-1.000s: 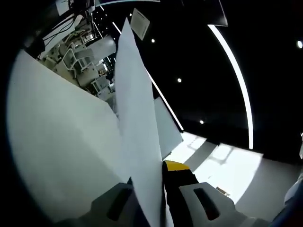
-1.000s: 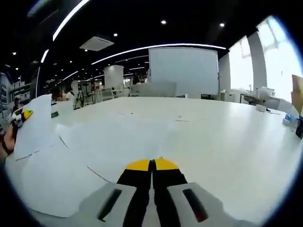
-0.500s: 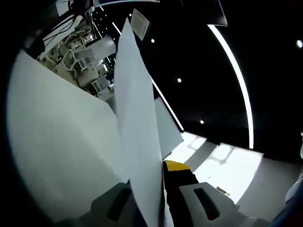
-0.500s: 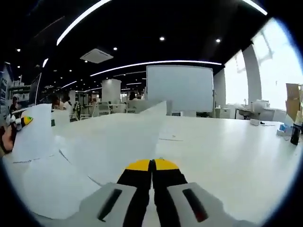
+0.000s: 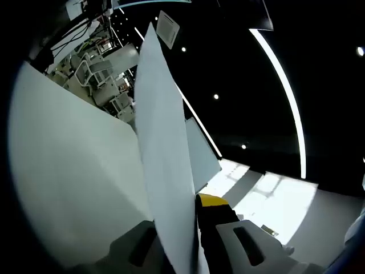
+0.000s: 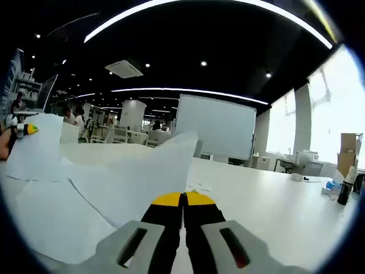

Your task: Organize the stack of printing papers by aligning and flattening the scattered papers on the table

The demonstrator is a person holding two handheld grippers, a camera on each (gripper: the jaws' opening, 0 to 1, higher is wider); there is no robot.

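Right gripper, jaws together on the near edge of a sheet: sheet lay flat on the desk 1.0 s ago, had a far corner raised at 0.5 s ago, and now stands lifted higher, its far edge curling up off the desk surface. Right gripper view has tilted upward; more ceiling, less desk.

Left gripper: the sheet pinched between its jaws leans slightly further left at the top than before. Seen from the right gripper view, the left gripper with its sheet sits higher, nearer the desk's far left edge.
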